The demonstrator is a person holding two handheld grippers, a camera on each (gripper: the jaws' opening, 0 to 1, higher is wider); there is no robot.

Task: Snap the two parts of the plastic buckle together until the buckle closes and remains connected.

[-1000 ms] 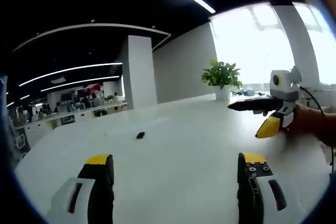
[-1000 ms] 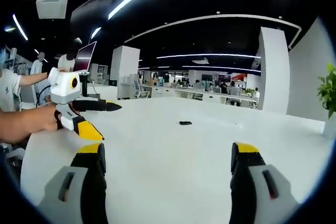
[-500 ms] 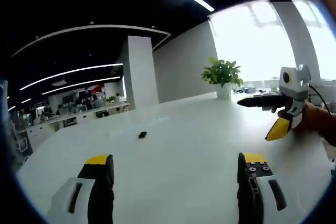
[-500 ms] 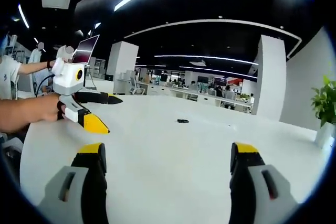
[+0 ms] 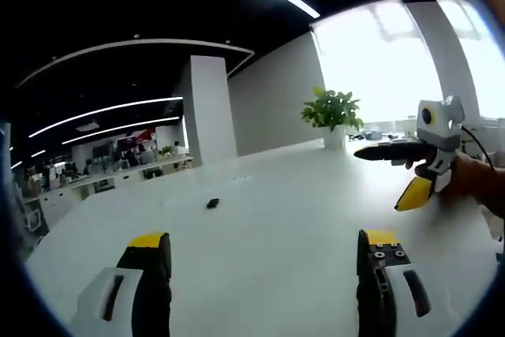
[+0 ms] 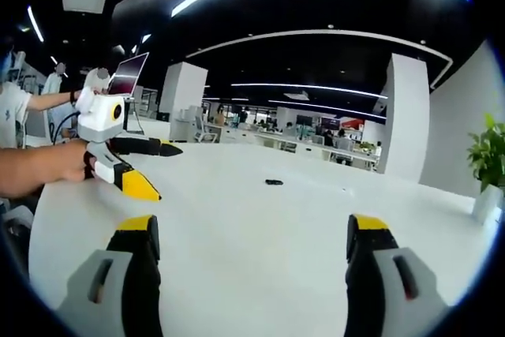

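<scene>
Buckle: I'm seeing the small black plastic buckle [image 5: 212, 204] lying mid-table on the white table [image 5: 284, 219], well beyond both grippers.
Left gripper [image 5: 264, 254]: I'm holding it spread, empty.
Right gripper [image 6: 248, 234]: gaping, empty.
Left view extra: green potted plant [image 5: 333, 116] standing at the far table edge.
Right view extra: an open laptop [image 6: 129, 78] sitting beyond the left gripper.

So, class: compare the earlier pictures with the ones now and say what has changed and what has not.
Little has changed. Both cameras shifted slightly, so each gripper's place in the other's view drifted a little. The small dark buckle lies untouched on the white table; left gripper and right gripper stay open and empty.
</scene>
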